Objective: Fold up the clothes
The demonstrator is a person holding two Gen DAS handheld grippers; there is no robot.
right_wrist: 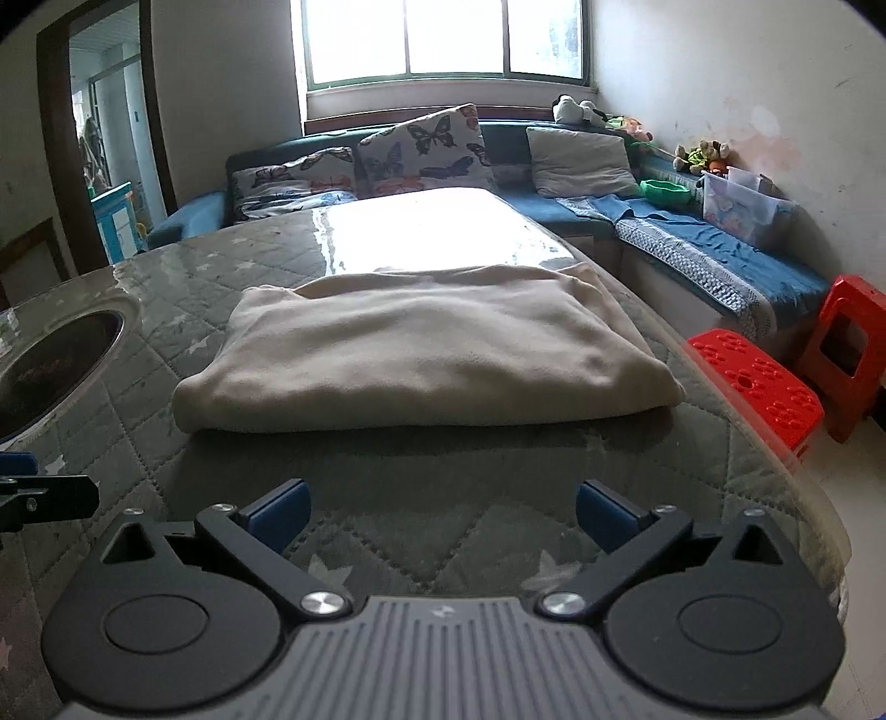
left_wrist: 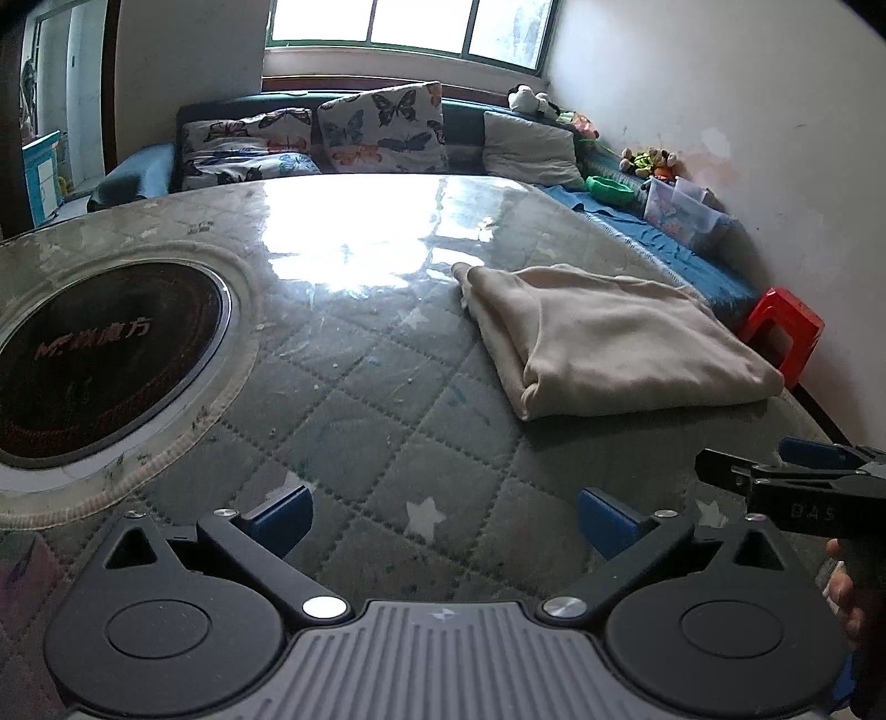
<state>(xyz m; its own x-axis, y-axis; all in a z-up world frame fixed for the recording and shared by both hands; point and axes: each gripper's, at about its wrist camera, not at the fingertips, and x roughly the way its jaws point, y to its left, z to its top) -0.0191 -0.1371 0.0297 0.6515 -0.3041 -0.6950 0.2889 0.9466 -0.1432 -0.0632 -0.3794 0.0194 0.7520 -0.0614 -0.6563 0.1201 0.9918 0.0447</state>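
A big table (right_wrist: 387,487) has a grey quilted cover with little white stars, and a round black cooker plate (left_wrist: 99,360) sits in it. Behind it a blue sofa (right_wrist: 692,243) holds butterfly pillows (right_wrist: 426,149), a grey pillow (right_wrist: 578,160), soft toys (right_wrist: 703,155), a green bowl (right_wrist: 664,191) and a clear box (right_wrist: 742,210). Two red stools (right_wrist: 753,382) stand by the white wall (right_wrist: 720,66), under a bright window (right_wrist: 443,39).

Each camera rides behind its own gripper, tilted down across the quilted table (left_wrist: 387,399) toward the window (right_wrist: 443,39). The left view sits close above the cloth; the folded beige garment (left_wrist: 614,343) lies ahead to its right. The right view faces it squarely, near. Both share garment, sofa (right_wrist: 515,144), window.
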